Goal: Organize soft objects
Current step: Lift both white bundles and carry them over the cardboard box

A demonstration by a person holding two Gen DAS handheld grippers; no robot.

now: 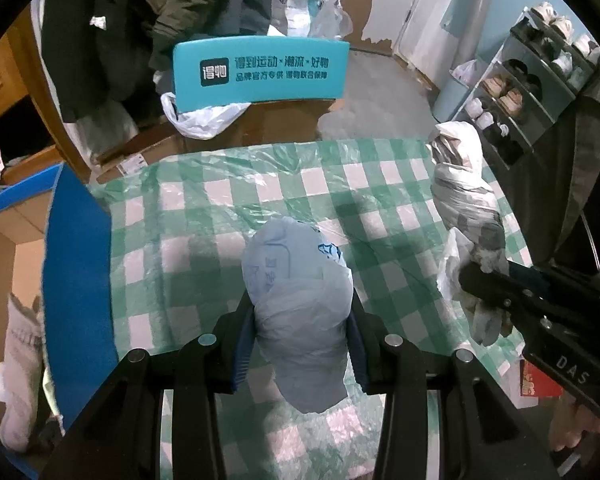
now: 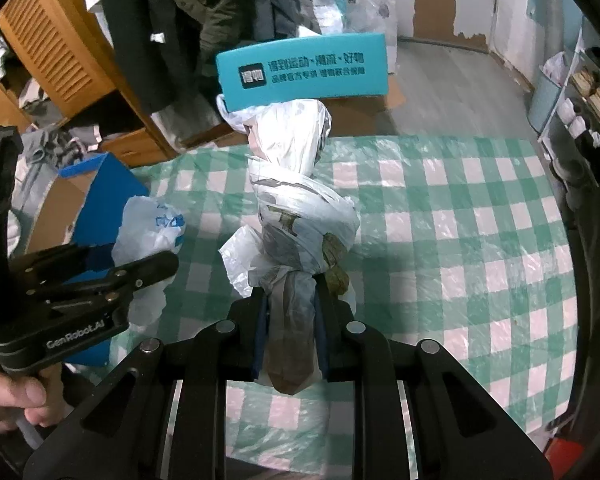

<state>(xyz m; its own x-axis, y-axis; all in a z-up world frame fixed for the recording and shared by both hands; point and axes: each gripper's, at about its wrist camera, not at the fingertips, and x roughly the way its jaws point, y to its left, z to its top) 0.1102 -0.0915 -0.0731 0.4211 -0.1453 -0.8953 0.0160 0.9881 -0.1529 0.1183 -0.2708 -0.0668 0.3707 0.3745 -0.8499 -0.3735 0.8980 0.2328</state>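
Left wrist view: the left gripper (image 1: 300, 320) reaches forward, its 2 fingers clenched around a pale blue bagged bundle (image 1: 298, 304) above the green checked tablecloth (image 1: 204, 248). At right, the right gripper (image 1: 484, 284) grasps a white knotted bundle (image 1: 464, 184).

Right wrist view: the right gripper (image 2: 290, 320) points forward, pinching the white knotted bundle's (image 2: 296, 200) lower end. The left gripper (image 2: 156, 264) comes in from the left beside a blue box (image 2: 108, 184).
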